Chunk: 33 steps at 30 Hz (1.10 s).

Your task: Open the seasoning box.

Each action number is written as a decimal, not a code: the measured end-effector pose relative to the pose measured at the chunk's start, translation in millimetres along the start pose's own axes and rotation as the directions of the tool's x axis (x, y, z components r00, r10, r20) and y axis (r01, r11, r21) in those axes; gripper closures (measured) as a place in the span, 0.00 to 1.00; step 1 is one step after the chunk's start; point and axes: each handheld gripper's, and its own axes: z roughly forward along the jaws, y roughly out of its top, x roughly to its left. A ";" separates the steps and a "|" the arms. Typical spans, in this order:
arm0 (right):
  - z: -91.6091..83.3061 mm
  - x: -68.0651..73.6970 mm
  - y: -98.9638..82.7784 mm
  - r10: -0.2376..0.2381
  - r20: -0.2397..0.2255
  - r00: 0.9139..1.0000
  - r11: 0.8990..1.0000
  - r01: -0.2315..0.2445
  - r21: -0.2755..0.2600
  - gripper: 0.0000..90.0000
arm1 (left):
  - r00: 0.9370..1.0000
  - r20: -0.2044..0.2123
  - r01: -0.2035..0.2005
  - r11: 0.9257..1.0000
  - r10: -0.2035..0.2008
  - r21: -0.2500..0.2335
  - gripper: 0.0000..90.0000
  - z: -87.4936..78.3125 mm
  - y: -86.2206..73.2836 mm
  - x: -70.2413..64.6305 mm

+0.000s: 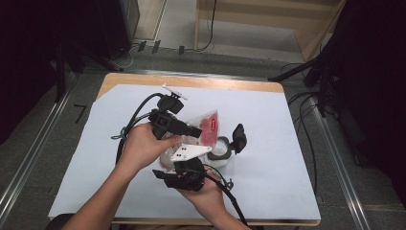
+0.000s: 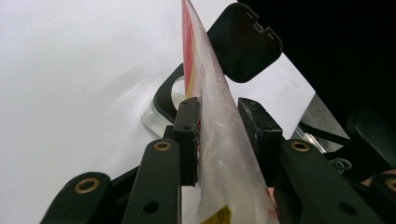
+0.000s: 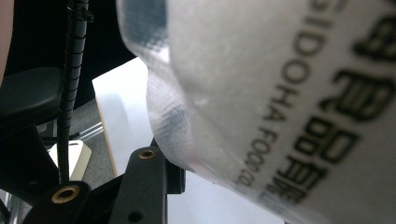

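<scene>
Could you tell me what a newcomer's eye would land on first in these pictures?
First, the translucent plastic pouch with red print, held up mid-table over the white paper sheet between both tools; the left tool has it between its black pads. Next, just right of it, the clear round container with its black hinged lid flipped open. The right tool sits below, near the table's front edge.

1. Two hand-held grippers: left gripper (image 1: 191,130), right gripper (image 1: 178,178).
2. One clear plastic food bag (image 1: 206,125) with red printing.
3. One clear container (image 1: 218,152).
4. One black hinged lid (image 1: 238,137).
5. One white-covered table (image 1: 268,143).
</scene>
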 end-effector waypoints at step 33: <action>-0.7 0.0 0.1 0.007 -0.002 1.000 1.000 -0.007 -0.001 0.71 | 1.000 0.003 0.005 1.000 -0.005 -0.005 0.78 0.7 0.1 -1.5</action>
